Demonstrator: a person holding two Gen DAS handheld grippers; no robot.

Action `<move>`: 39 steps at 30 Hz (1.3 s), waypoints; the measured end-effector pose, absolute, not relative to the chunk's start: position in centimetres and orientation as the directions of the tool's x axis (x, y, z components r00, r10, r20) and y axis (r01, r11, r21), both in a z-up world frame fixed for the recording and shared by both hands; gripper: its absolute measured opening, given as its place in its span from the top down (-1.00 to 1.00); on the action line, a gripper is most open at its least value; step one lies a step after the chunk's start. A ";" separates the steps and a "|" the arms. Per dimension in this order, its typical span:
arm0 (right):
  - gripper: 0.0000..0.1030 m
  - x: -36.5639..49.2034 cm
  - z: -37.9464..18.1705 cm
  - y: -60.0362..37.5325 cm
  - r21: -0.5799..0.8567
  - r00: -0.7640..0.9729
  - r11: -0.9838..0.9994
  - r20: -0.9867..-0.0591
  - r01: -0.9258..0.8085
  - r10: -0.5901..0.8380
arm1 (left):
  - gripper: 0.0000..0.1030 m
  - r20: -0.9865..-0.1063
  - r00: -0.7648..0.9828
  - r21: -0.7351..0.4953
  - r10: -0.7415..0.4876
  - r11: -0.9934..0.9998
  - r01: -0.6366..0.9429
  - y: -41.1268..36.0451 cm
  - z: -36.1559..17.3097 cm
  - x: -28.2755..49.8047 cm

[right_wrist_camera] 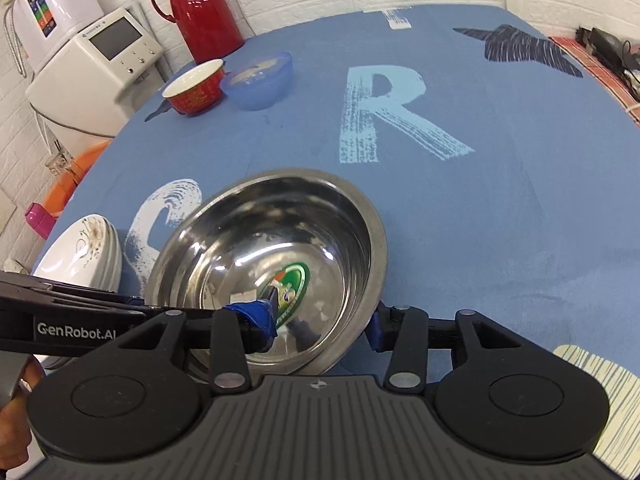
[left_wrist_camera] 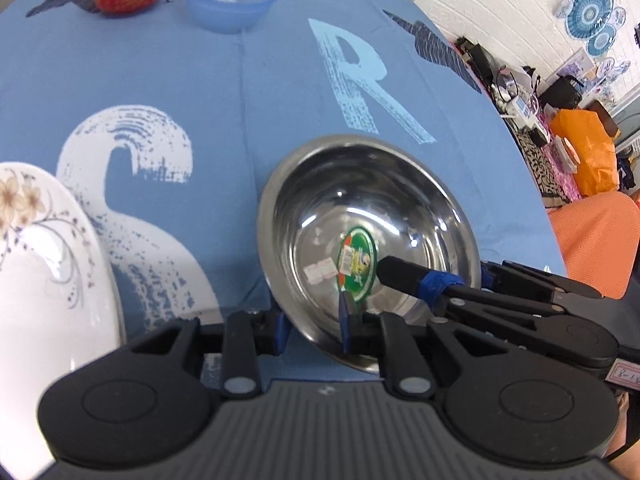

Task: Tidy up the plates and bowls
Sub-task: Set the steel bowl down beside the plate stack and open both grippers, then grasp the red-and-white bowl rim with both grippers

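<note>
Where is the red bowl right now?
The red bowl with a white inside sits at the far left of the blue tablecloth, right beside the see-through blue plastic bowl and in front of the shiny red jug.

Right gripper (right_wrist_camera: 324,330) is straddling the near wall of the steel bowl (right_wrist_camera: 256,216), one finger inside, one outside; grip contact isn't resolvable. Left gripper (right_wrist_camera: 256,316) is reaching in from the left, its blue-taped tip sitting inside the bowl near the green sticker (right_wrist_camera: 294,280). White floral plates (right_wrist_camera: 86,256) are sitting stacked left. Red bowl (right_wrist_camera: 196,94) and blue bowl (right_wrist_camera: 258,80) are sitting side by side far back on the blue tablecloth (right_wrist_camera: 500,208).
</note>
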State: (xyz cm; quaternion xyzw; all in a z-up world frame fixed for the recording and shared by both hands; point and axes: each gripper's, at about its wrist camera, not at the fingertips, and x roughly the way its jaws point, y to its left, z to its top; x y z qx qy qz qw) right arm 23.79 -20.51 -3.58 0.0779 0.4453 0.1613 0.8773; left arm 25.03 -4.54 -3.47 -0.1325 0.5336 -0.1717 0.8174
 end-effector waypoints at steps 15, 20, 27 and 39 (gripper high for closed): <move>0.40 23.8 2.1 -24.9 0.301 0.647 0.944 -0.695 -0.133 0.313 | -0.05 -0.756 0.464 -0.441 -0.463 0.883 0.162 2.0 2.7 23.3; 0.38 29.1 4.4 -21.8 0.290 0.658 0.939 -0.673 -0.183 0.336 | -0.10 -0.732 0.598 -0.389 -0.328 0.921 0.028 9.2 4.8 27.6; 0.36 40.2 6.0 -11.9 0.260 0.612 0.905 -0.671 -0.336 0.420 | -0.10 -0.736 0.625 -0.431 -0.261 0.892 -0.135 16.2 4.4 36.4; 0.31 54.6 2.0 2.3 0.015 0.539 0.859 -0.773 -0.512 0.335 | -0.10 -0.784 0.580 -0.430 -0.219 0.866 -0.255 19.2 -0.6 49.0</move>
